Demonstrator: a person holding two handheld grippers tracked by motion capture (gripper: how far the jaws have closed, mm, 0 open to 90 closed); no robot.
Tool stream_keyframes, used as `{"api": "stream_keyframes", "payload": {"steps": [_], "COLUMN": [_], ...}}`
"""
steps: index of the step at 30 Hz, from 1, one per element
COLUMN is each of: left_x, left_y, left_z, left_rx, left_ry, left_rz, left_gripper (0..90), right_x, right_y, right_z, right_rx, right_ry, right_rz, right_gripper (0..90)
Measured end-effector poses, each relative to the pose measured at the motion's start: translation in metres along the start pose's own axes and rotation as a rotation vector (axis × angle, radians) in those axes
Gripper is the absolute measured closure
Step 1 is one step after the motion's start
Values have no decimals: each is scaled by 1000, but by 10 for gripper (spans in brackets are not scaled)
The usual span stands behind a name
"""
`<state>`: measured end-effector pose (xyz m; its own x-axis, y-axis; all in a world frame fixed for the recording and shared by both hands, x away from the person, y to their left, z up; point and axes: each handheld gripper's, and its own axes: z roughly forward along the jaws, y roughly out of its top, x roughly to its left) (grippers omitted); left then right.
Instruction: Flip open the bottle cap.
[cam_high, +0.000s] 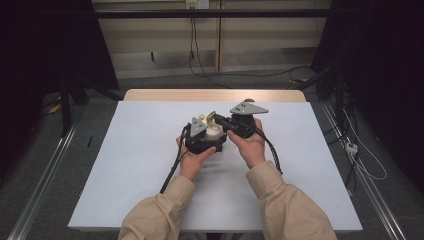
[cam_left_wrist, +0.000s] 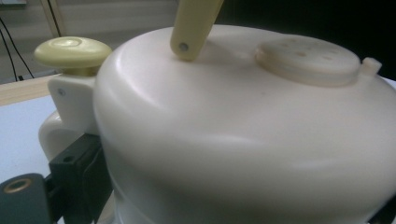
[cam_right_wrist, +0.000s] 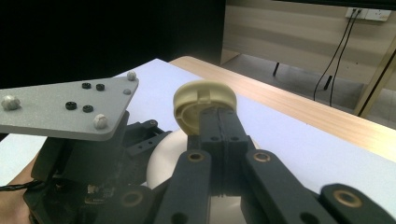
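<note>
A white surface (cam_high: 150, 165) spreads all around the grippers. A cream pot (cam_high: 214, 132) stands on it, between them. Bare wood edges its far side.

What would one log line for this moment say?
left gripper: shut on white pot | right gripper: shut on yellow handle, raised above pot

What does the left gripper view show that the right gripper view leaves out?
Left gripper view adds: the yellow knob at the pot's side and the holed vent disc on its lid.
Right gripper view adds: the right gripper, jaws shut on the top of the yellow handle, and a grey three-cornered plate beside it.
Shared: the white pot, its yellow handle and the white table top.
</note>
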<state>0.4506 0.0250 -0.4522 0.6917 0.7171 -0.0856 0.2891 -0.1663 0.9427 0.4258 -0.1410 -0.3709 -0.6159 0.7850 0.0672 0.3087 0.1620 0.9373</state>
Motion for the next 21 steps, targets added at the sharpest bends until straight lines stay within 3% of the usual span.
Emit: {"api": "stream_keyframes", "payload": {"steps": [21], "left_x": [1], "left_y": [1], "left_z": [0], "left_rx": [3], "left_ry": [-3], "left_rz": [3], "left_gripper": [67], "right_x": [-1], "right_y": [5], "right_z": [8], "right_rx": [-8], "right_ry": [3], "right_rz": [-6], "right_gripper": [900]}}
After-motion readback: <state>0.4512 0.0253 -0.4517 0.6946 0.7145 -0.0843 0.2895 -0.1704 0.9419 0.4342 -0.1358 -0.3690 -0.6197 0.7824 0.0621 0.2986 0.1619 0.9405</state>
